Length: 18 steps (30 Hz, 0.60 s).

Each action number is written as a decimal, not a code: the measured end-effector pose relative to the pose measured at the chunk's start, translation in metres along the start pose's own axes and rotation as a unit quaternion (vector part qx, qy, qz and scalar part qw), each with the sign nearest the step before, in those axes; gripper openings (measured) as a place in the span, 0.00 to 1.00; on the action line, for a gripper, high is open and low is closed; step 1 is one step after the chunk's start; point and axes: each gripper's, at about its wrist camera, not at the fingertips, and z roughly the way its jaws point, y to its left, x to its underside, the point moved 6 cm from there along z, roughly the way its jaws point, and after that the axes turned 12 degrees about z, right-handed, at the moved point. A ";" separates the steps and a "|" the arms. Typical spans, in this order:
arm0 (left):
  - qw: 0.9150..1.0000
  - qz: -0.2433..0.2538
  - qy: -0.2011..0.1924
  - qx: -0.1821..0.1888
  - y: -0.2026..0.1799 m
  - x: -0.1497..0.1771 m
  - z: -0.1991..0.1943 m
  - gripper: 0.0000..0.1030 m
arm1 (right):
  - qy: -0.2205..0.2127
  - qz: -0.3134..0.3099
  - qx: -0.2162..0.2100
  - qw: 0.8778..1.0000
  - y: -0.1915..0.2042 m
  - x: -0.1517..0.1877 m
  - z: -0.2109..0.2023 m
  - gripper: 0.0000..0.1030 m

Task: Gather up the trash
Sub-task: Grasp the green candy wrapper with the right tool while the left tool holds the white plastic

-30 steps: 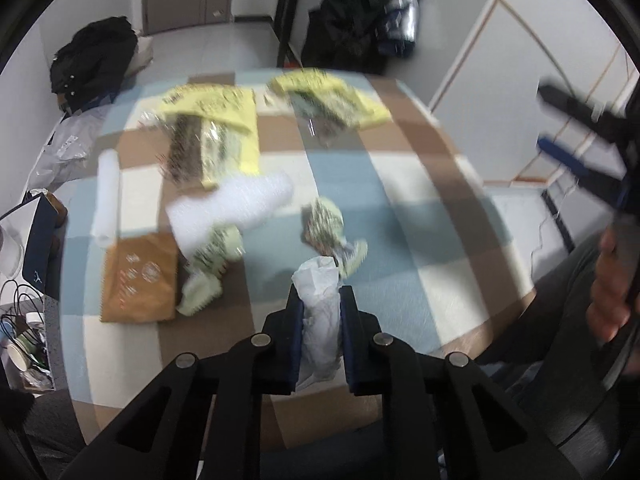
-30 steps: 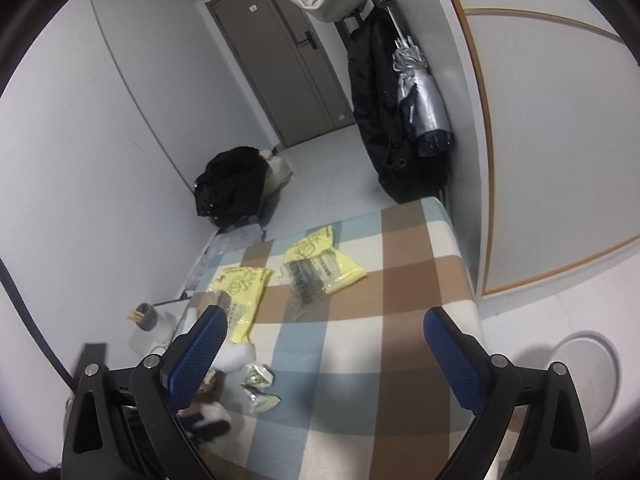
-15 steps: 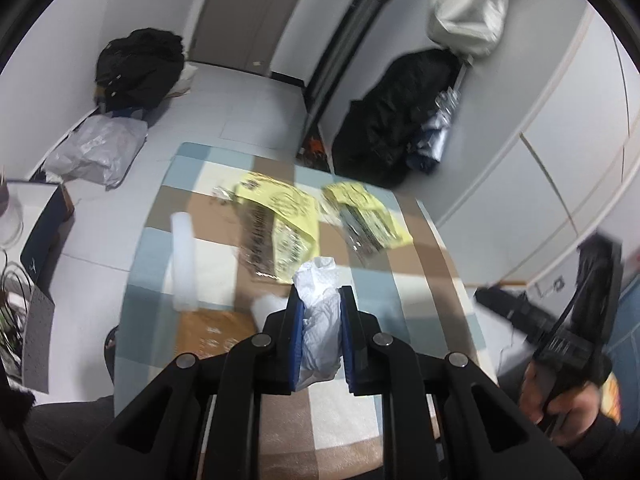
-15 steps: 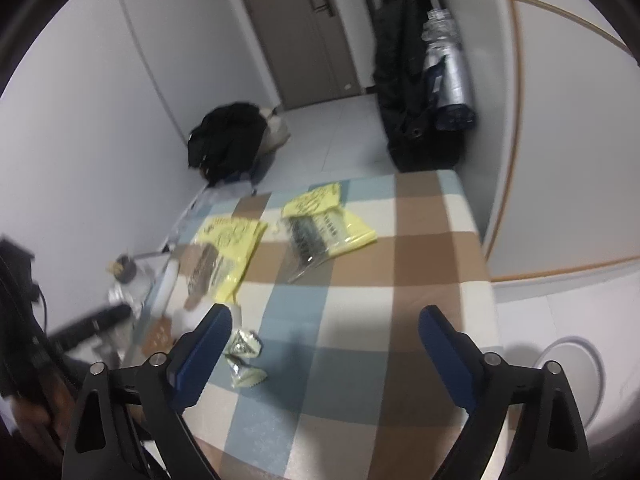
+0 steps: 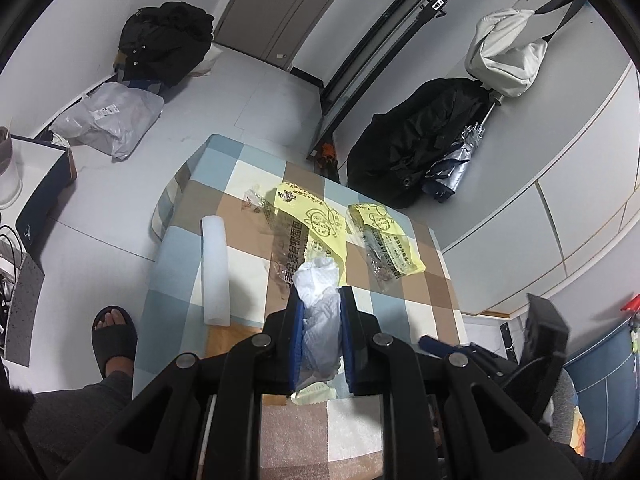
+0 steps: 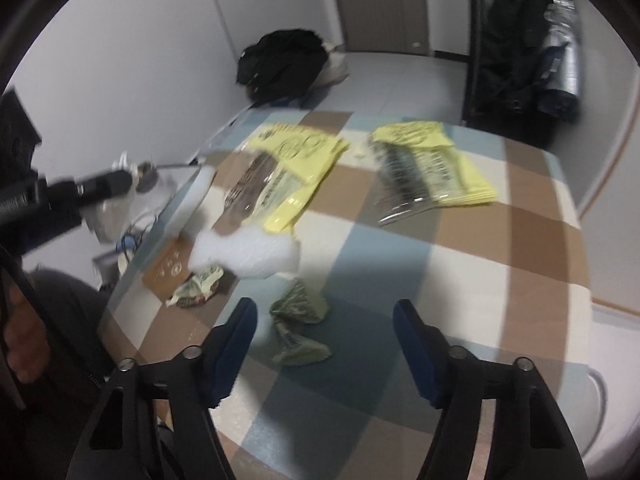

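Observation:
My left gripper point(image 5: 320, 300) is shut on a crumpled white plastic bag point(image 5: 318, 304) and holds it above the checked table point(image 5: 416, 292). Over the table's near part, my right gripper point(image 6: 325, 312) has its jaws closing, with a crumpled green wrapper point(image 6: 298, 308) lying on the cloth between the blue fingers point(image 6: 236, 344), untouched. A second crumpled green wrapper point(image 6: 198, 286) lies to its left beside a white foam piece point(image 6: 248, 254). Two yellow packets point(image 6: 296, 148) point(image 6: 432, 164) lie further back on the table; the left wrist view shows these yellow packets point(image 5: 312, 224) point(image 5: 386, 236) too.
A white foam roll point(image 5: 214, 268) and a brown paper bag point(image 6: 170, 270) lie on the table's left side. A person's sandalled foot point(image 5: 114, 332) stands beside the table. Black bags point(image 5: 166, 40) and a grey parcel point(image 5: 110, 118) lie on the floor; coats point(image 5: 416, 140) hang at the wall.
My left gripper rose and rolled with the white bag, so the table now lies further below. My right gripper sank toward the table, and its jaws narrowed around the green wrapper.

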 end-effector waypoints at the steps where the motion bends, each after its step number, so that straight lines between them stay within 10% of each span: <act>1: 1.000 -0.001 0.000 0.002 0.001 0.000 -0.001 0.12 | 0.005 -0.007 0.003 1.000 0.003 0.001 0.004 0.62; 7: 1.000 -0.007 0.001 0.008 0.004 0.000 -0.001 0.12 | 0.034 -0.037 0.008 0.999 0.015 0.007 0.025 0.31; 18: 1.000 -0.003 0.006 0.001 0.004 -0.001 0.002 0.12 | 0.026 -0.055 0.012 0.998 0.019 0.010 0.022 0.24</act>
